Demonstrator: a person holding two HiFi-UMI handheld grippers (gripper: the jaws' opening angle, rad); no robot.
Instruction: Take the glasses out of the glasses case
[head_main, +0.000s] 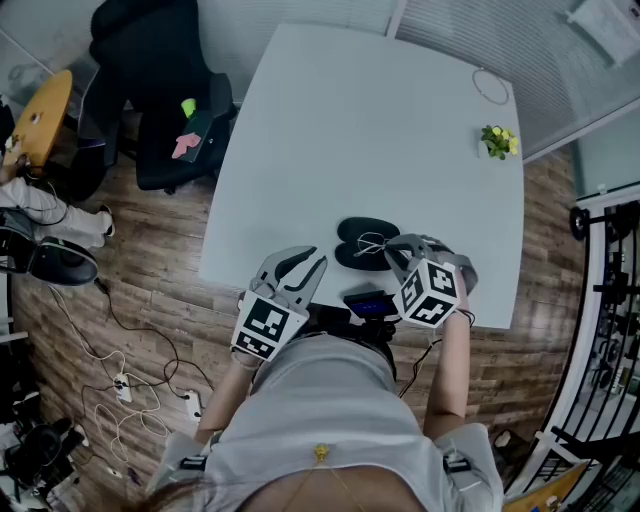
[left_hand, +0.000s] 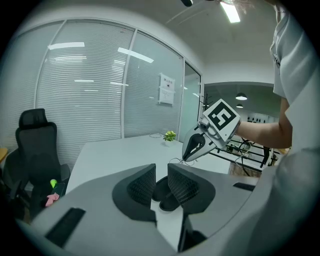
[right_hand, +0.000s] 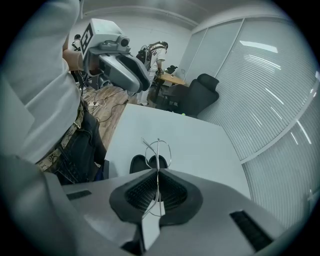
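The right claw (right_hand: 158, 172) is closed on the thin silver wire-frame glasses (right_hand: 159, 149), which stand upright over the open black oval glasses case (right_hand: 138, 162) at the centre of the frame, on the white surface (right_hand: 200, 145). The left claw (left_hand: 161, 176), a little open and empty, points at the case from the lower left.

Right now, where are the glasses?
The glasses are pinched between the fingers of the right gripper, held over the open black glasses case near the person's edge of the white table.

Bright, even room light. A ceiling lamp (left_hand: 231, 11) glows white and leaves shiny streaks on the glass wall (left_hand: 90, 75). Both gripper views bend round, with dark corners and blurry edges
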